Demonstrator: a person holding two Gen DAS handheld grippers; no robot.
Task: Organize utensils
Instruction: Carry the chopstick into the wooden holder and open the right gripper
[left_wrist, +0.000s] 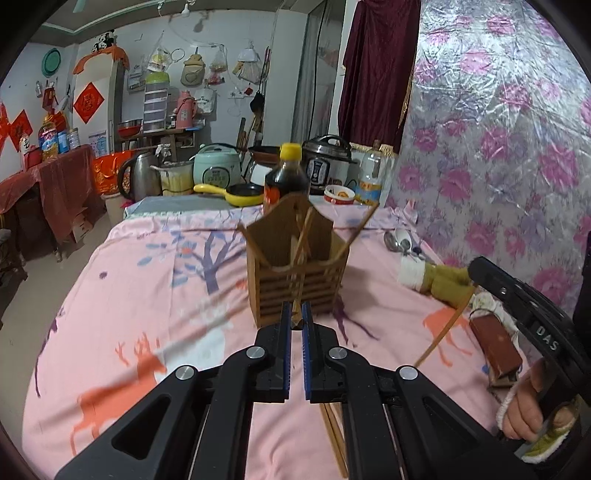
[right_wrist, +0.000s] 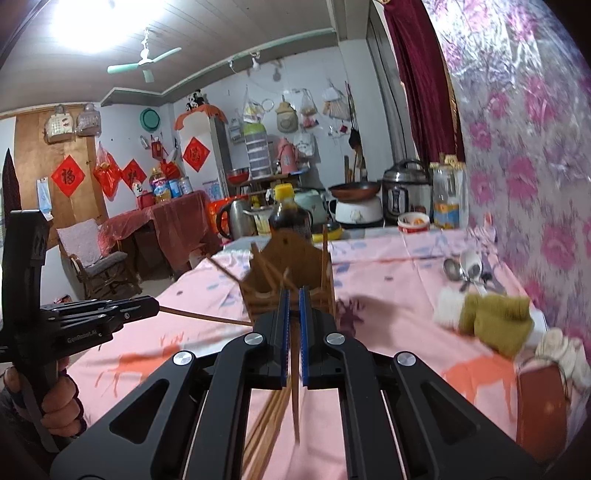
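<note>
Two grippers up, both pointed at the wooden chopstick holder (left_wrist: 297, 266) standing upright mid-table on the pink deer-print cloth (left_wrist: 147, 295). My right gripper (right_wrist: 292, 295) has its blue-padded fingers nearly together, clamped on a single chopstick (right_wrist: 294, 398) that runs down between them, its lower end hanging free over the cloth. My left gripper (left_wrist: 296, 310) is likewise pinched narrow on a chopstick tip, right in front of the holder. Several chopsticks already lean inside the holder, and a loose bundle (left_wrist: 334, 439) lies on the cloth below my left tool. I judge I'm mid-delivery: each stick must be tipped upright and lowered into an open compartment before I let go. Spoons (right_wrist: 463, 267) wait well apart to the right, beyond the olive glove (right_wrist: 495, 321), untouched.
</note>
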